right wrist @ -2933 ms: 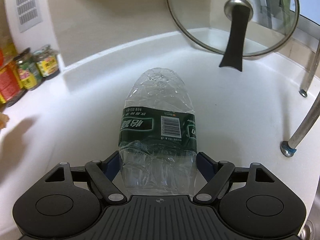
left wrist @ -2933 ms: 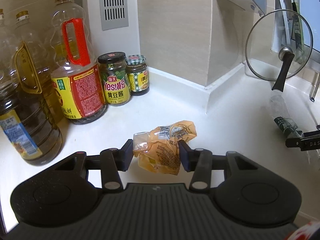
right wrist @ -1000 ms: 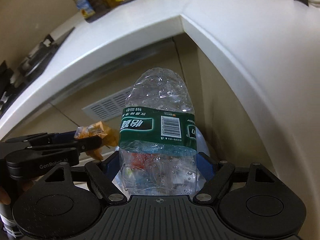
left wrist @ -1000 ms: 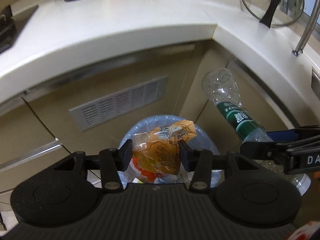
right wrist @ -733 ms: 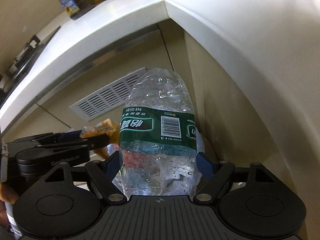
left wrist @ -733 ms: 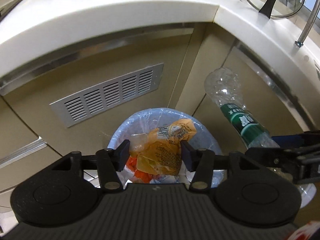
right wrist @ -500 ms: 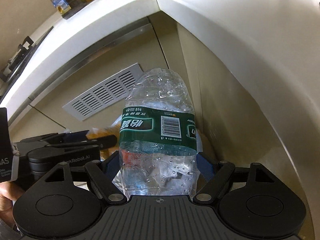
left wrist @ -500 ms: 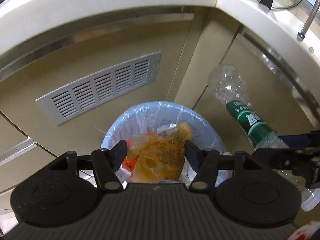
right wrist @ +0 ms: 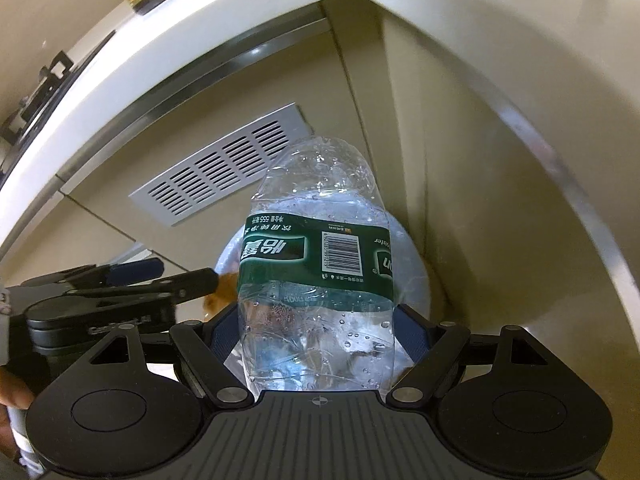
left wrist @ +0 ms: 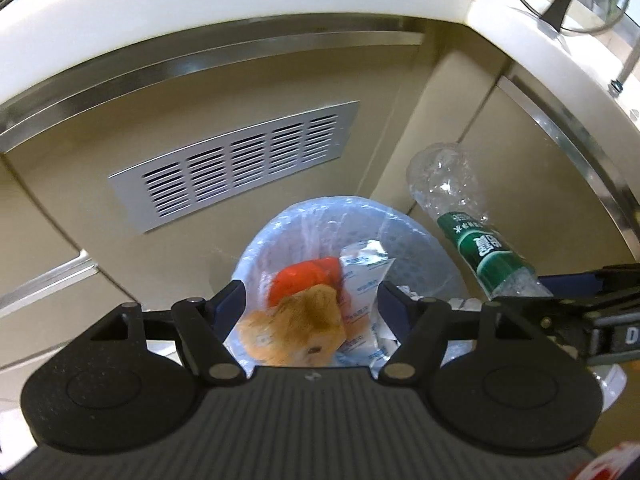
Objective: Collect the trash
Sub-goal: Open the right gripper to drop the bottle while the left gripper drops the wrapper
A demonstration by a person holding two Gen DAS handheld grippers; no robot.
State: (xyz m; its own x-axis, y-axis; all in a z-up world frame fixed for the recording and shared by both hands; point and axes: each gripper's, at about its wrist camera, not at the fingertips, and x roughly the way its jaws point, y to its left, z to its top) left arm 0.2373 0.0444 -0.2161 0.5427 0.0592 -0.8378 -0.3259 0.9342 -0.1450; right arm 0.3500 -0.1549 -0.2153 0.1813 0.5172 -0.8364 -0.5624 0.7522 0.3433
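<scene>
Bin [left wrist: 420,236]: on the floor below my tongs, under the bench [left wrist: 240,12] edge. Wrapper [left wrist: 296,332] inside it, on other litter. Vent grille [left wrist: 236,164] behind-left of bin. Bottle [left wrist: 468,224] above the bin's right rim.

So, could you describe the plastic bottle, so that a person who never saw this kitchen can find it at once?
Look below the white countertop, at the bin with the pale blue bag by the cabinet corner. Just above and right of the bin, the right gripper is shut on the plastic bottle. It is clear, crumpled, and has a dark green label with a barcode, unlike the orange wrapper falling into the bin.
</scene>
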